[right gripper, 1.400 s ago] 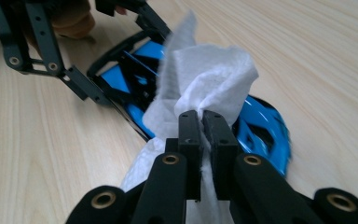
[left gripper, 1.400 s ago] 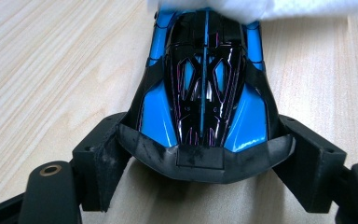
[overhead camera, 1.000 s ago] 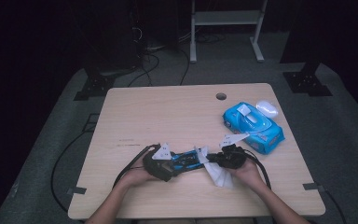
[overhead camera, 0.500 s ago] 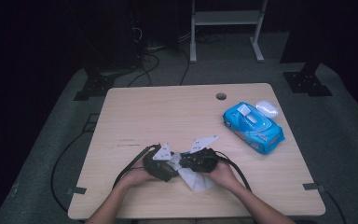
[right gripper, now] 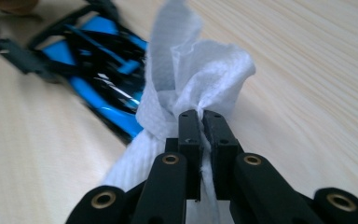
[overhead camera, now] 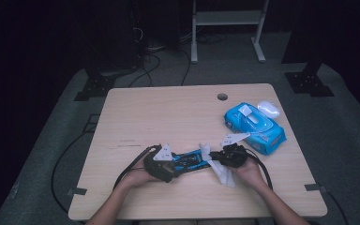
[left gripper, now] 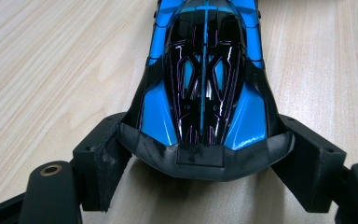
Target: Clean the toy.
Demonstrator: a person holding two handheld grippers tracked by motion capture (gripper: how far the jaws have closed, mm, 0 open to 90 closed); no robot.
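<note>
Nearest the person, in the high view, the left tool point(overhead camera: 176, 164) and the right tool point(overhead camera: 218, 159) faced each other over the front of the light wooden desk point(overhead camera: 168, 112), each gripped by a hand coming in from the bottom edge. Between them lay a blue and black toy race car point(overhead camera: 190, 160), stretched left to right, with a white wipe point(overhead camera: 222, 173) bunched at its right end and trailing toward the person.

The left gripper view gave what the overhead camera could not: the left tool point(left gripper: 205, 163) was clenched on the toy race car point(left gripper: 205, 93), its two black jaws pressed against either side of the car's black end, the wheels down on the desk point(left gripper: 51, 70) and the glossy cockpit with thin pink lines running away from the camera.

The right gripper view showed the right tool point(right gripper: 200, 126) clamped tight on the white wipe point(right gripper: 186, 88), the cloth pinched between near-touching jaws and puffing up above them, another strip hanging below. Just beyond the wipe the toy race car point(right gripper: 102, 60) sat blurred; whether cloth and car touched could not be told there.

Farther back on the right, the high view alone took in a blue pack of wet wipes point(overhead camera: 254, 125) with a white lid point(overhead camera: 269, 108) lying just behind it, and a round cable hole point(overhead camera: 222, 97) in the desk.
</note>
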